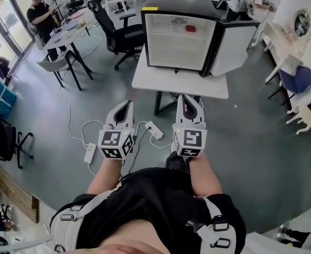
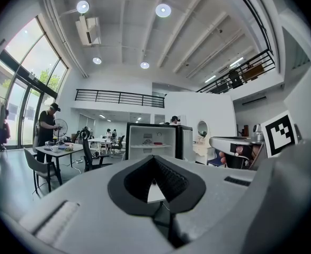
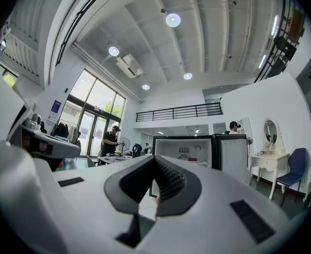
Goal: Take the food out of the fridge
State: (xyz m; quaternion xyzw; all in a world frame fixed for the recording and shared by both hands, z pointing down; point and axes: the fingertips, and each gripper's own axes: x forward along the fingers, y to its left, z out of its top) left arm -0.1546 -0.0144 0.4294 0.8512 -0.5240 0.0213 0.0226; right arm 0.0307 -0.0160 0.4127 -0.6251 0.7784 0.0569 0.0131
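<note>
A small fridge (image 1: 179,38) stands on a white table (image 1: 166,83) ahead of me, its door (image 1: 234,41) swung open to the right. On its shelf lie a small red food item (image 1: 190,28) and a round pale item beside it. The fridge (image 2: 151,139) and the red item (image 2: 158,143) also show in the left gripper view, and the same fridge (image 3: 189,150) in the right gripper view. My left gripper (image 1: 126,106) and right gripper (image 1: 187,99) are side by side in front of the table, short of the fridge, pointing at it. Both are shut with nothing in them.
Power strips (image 1: 154,129) and cables lie on the floor under my grippers. Office chairs (image 1: 118,30) and a desk (image 1: 65,33) with a person at it are at the left. A white dressing table (image 1: 282,41) and a blue chair (image 1: 298,78) stand at the right.
</note>
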